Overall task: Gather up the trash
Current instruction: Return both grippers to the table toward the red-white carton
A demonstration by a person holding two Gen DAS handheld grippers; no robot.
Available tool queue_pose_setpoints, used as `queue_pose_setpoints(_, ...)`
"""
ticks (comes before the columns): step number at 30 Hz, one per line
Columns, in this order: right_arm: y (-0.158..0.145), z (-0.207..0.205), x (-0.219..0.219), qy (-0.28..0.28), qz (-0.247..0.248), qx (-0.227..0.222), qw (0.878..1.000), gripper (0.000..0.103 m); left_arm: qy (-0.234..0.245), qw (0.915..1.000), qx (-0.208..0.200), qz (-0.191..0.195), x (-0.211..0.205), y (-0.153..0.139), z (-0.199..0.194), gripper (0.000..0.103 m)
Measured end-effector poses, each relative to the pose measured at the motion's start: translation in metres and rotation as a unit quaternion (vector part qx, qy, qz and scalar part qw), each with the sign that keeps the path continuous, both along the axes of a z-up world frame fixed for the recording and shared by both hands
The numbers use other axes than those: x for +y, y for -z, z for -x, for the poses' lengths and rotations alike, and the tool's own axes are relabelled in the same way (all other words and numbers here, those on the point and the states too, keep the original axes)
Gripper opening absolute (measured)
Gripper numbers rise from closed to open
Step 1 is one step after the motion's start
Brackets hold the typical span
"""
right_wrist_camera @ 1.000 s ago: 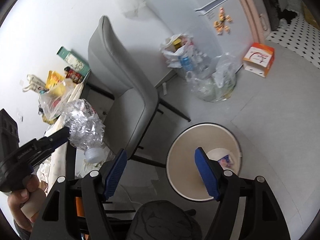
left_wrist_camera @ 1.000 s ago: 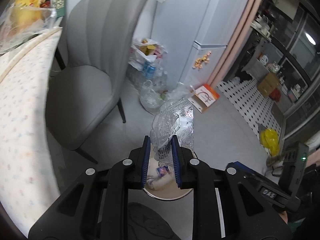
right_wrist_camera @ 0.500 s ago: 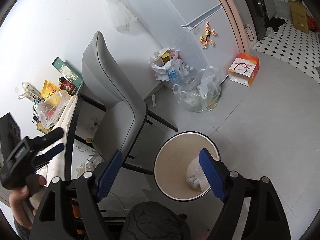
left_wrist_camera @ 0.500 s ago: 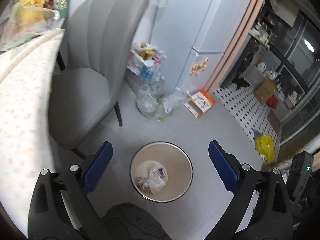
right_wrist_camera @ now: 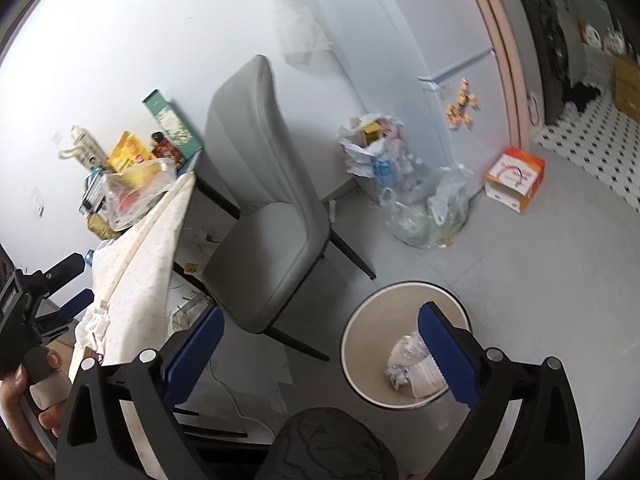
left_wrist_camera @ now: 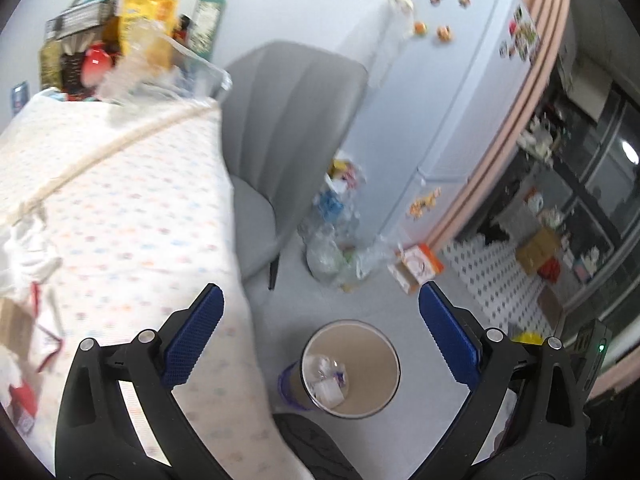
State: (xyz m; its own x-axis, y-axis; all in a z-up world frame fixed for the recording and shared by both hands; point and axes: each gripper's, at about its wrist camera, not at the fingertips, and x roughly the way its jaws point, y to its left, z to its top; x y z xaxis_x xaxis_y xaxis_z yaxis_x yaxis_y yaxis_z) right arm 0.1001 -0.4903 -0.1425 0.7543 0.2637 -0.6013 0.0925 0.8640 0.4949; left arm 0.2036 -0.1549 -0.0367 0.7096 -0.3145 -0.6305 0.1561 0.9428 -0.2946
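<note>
A: Start with the big things; what fills the room?

B: The table [left_wrist_camera: 132,216] under its dotted cloth takes the left of the left wrist view; the grey chair [right_wrist_camera: 276,216] stands just beside it; the pale fridge [left_wrist_camera: 452,92] rises behind, with bags of bottles [right_wrist_camera: 384,168] heaped at its foot and an orange-and-white carton [right_wrist_camera: 516,178] on the floor nearby.

A: And the bin?

B: The round trash bin [left_wrist_camera: 390,360] sits on the floor near the table's corner; it holds a crumpled clear plastic bottle [right_wrist_camera: 408,346], a wad of paper and some wrappers at the bottom, so part of the job looks done.

A: The grippers?

B: The left gripper [left_wrist_camera: 318,340] has its jaws spread wide, holding nothing, and points partly over the table edge; the right gripper [right_wrist_camera: 320,354] is likewise released and empty, its right finger over the bin's mouth.

A: What is left?

B: On the table's near end lie white crumpled paper or cloth [left_wrist_camera: 28,256] and small packets [left_wrist_camera: 24,396], blurred; those look like the next pickings, though I cannot tell exactly what they are; the clutter at the far end may be groceries rather than rubbish.
</note>
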Motion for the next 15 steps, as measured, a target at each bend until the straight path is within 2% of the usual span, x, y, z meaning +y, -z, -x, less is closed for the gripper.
queue_pose_setpoints(8, -0.035, 0.005, 0.051, -0.029, 0.033, -0.027, 0.999, 0.095, -0.077, 0.9963, -0.033, 0.019, 0.06, -0.017, 0.031, 0.097)
queue_pose_setpoints(12, -0.053, 0.007, 0.074, -0.059, 0.02, -0.035, 0.997, 0.095, -0.107, 0.9926, -0.051, 0.028, 0.088, -0.023, 0.047, 0.097)
queue_pose_setpoints(15, -0.068, 0.009, 0.097, -0.078, 0.041, -0.054, 0.995, 0.095, -0.125, 0.9895, -0.066, 0.028, 0.107, -0.027, 0.057, 0.097)
